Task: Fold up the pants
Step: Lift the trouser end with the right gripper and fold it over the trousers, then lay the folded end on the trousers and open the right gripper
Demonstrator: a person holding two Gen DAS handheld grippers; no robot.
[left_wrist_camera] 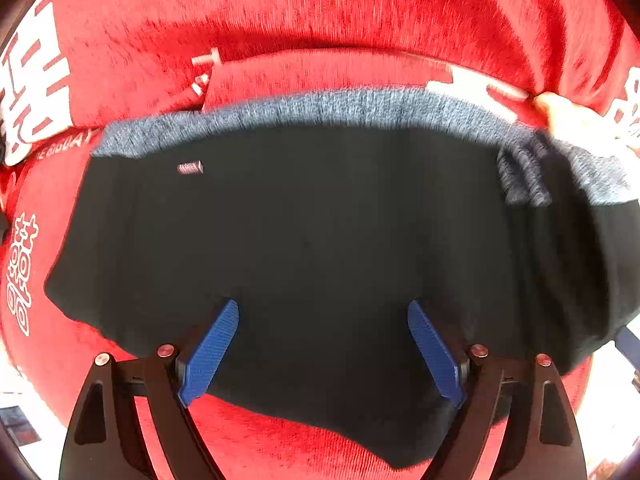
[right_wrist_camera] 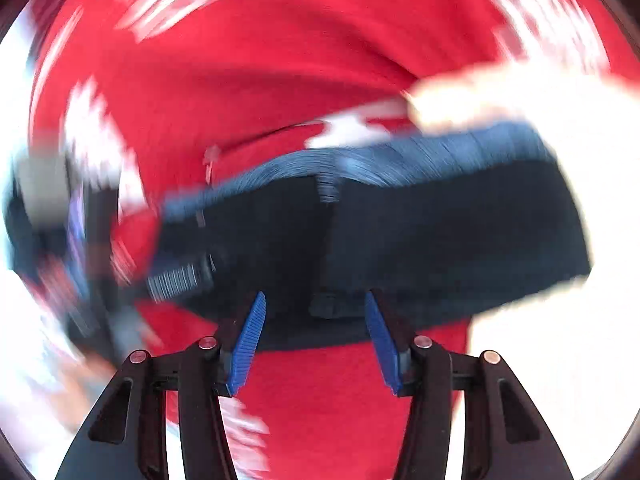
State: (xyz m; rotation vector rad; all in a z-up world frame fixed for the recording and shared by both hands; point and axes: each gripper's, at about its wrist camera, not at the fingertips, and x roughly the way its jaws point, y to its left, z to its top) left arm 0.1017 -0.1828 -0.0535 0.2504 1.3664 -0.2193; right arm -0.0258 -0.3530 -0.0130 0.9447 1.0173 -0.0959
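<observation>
Your left gripper (left_wrist_camera: 323, 312) is spread wide, holding nothing, its blue pads (left_wrist_camera: 210, 352) over the near edge of the dark pants (left_wrist_camera: 304, 240). Your right gripper (right_wrist_camera: 315, 304) is likewise released. The pants lie folded on the red cloth (left_wrist_camera: 280, 12), grey waistband (left_wrist_camera: 320, 110) farthest away.

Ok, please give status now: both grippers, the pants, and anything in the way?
Left gripper open, right gripper open, both empty. Dark pants lie folded on red cloth, grey waistband far side. Nothing blocking; right view blurred.

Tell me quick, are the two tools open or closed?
Left tool: open, holding nothing, over the black pants.
Right tool: open, holding nothing.
</observation>
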